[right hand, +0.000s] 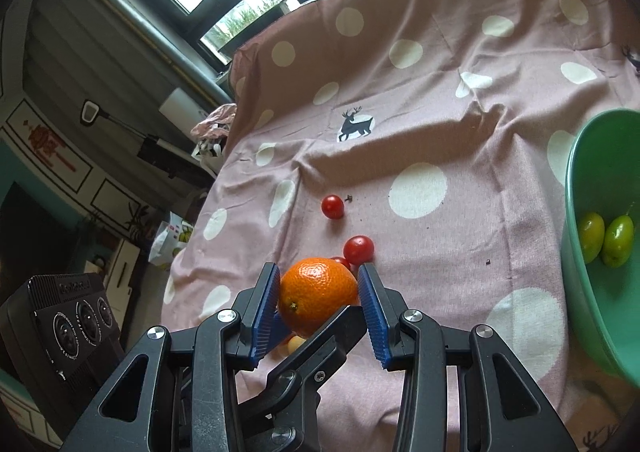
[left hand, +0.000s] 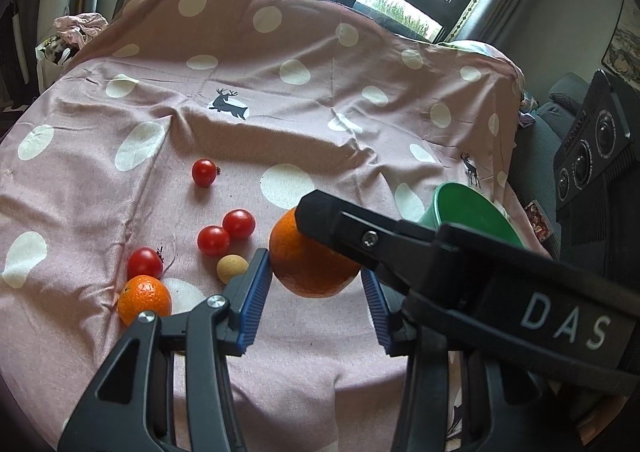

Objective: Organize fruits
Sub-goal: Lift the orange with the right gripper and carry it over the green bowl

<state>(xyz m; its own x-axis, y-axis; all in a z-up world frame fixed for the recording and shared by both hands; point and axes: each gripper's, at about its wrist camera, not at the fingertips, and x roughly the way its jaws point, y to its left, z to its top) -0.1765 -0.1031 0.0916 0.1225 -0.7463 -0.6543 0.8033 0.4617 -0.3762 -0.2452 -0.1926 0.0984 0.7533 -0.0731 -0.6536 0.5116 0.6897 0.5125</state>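
Blue ribbed pads [left hand: 252, 292] of the left gripper [left hand: 314, 268] fill the bottom of its own view, and between them sits the held orange [left hand: 312, 268], its left side pressed against the left pad and its right edge meeting the other pad. One black finger [left hand: 340, 219] of the right gripper [right hand: 318, 272] crosses in from the right and lies over the fruit's upper right. From the right wrist, the same orange [right hand: 318, 298] is wedged between that gripper's two blue pads [right hand: 266, 304], both touching its skin, so each gripper is clamped on it from a different direction. The fruit is round, bright and evenly orange, with pebbled, glossy peel and a small dark stem scar low on its left side in the right wrist view. It appears raised off the pink spotted cloth [left hand: 320, 99], since a small tan ball [left hand: 232, 268] and a tomato show behind and beneath it. On the cloth lie a second orange [left hand: 144, 298] at the near left, touching one cherry tomato [left hand: 145, 263], with two more tomatoes [left hand: 226, 232] side by side beyond, and a fourth tomato [left hand: 204, 171] further back, apart from the rest. A green bowl [right hand: 580, 179] stands at the right, well apart from the held fruit, with two green fruits [right hand: 604, 242] inside against its wall.
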